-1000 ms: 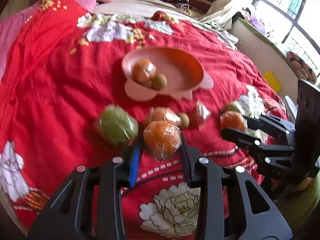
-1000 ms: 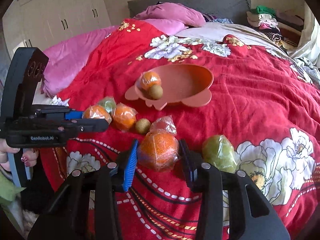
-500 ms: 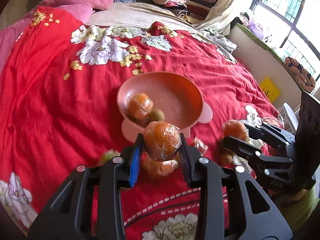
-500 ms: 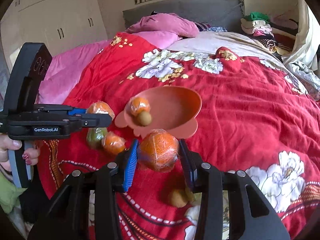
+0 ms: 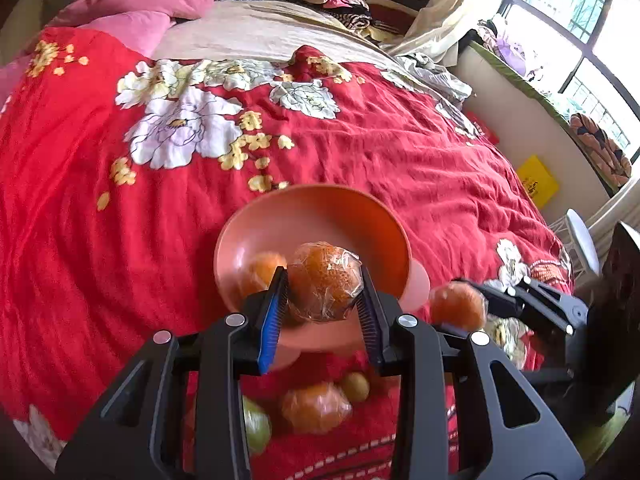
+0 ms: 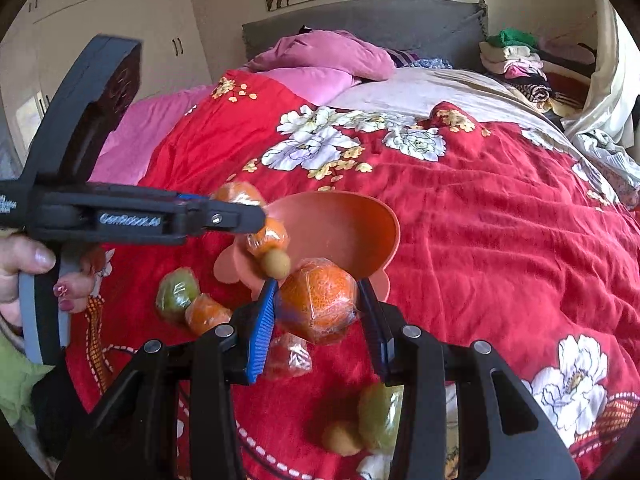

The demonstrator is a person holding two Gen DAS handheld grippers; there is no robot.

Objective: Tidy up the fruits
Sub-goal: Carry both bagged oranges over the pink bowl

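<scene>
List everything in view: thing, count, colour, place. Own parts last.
bowl: 1, orange-pink, on the red quilt, mid-bed
fruit in bowl: wrapped orange and small brown round fruit
held oranges: 2, wrapped, one per gripper
loose fruit on quilt: wrapped orange, green fruit, green fruit, brown fruit, reddish wrapped fruit
quilt: 1, red, floral
pillows: pink, at the headboard
folded clothes: pile, mixed colours, far right corner
left hand-held gripper: black, clamped on orange
right hand-held gripper: black, clamped on orange
hand: holding the left gripper's handle
</scene>
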